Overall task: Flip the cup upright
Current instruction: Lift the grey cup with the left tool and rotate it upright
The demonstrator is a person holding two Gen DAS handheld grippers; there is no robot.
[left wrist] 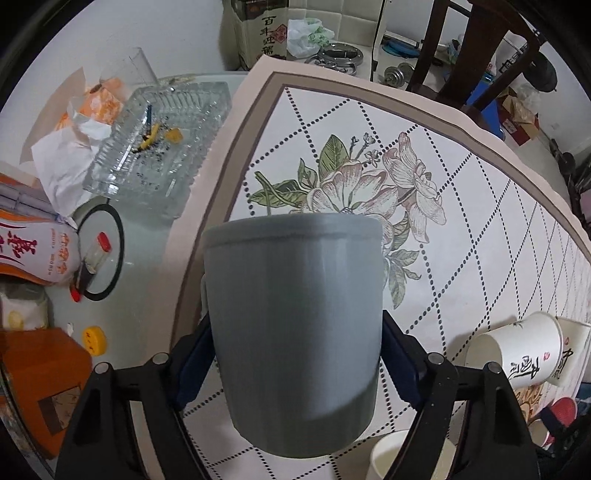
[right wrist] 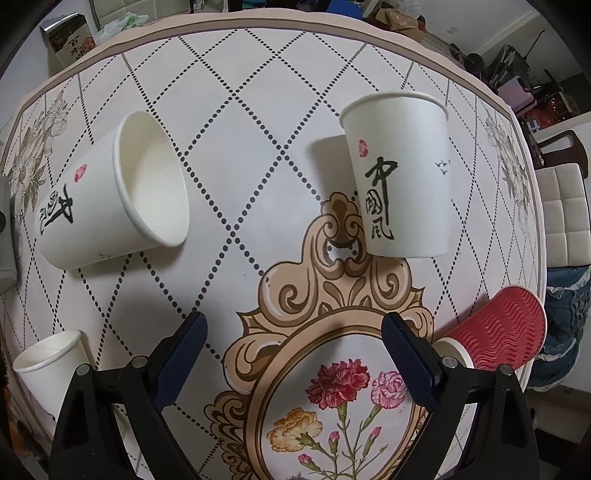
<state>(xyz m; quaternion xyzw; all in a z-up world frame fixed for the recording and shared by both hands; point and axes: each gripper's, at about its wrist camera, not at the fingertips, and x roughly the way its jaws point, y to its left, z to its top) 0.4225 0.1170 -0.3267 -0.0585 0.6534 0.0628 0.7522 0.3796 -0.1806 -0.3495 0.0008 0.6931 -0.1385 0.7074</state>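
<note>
Left wrist view: left tongs (left wrist: pixel 295 354) are clamped on a grey plastic cup (left wrist: pixel 295 332), lifted above the bench (left wrist: pixel 480 184) near its left edge, beside a glass ashtray (left wrist: pixel 159 144). Right wrist view: right tongs (right wrist: pixel 293 354) spread wide, gripping nothing, over the bench middle; one printed paper cup (right wrist: pixel 400 177) stands upright, another printed cup (right wrist: pixel 110 192) lies tipped, red ripple cup (right wrist: pixel 498 332) lies by the right edge

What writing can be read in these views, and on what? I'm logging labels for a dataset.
"中國风": upright paper cup, black brush characters, with a red seal too small to read.
The same characters, sideways: tipped paper cup.
"百年" and more below, blurred: box behind the table.
Large red characters, cut off and unreadable: white bottle.
Grey cup in the left gripper: no text.
Red cup: none.
</note>
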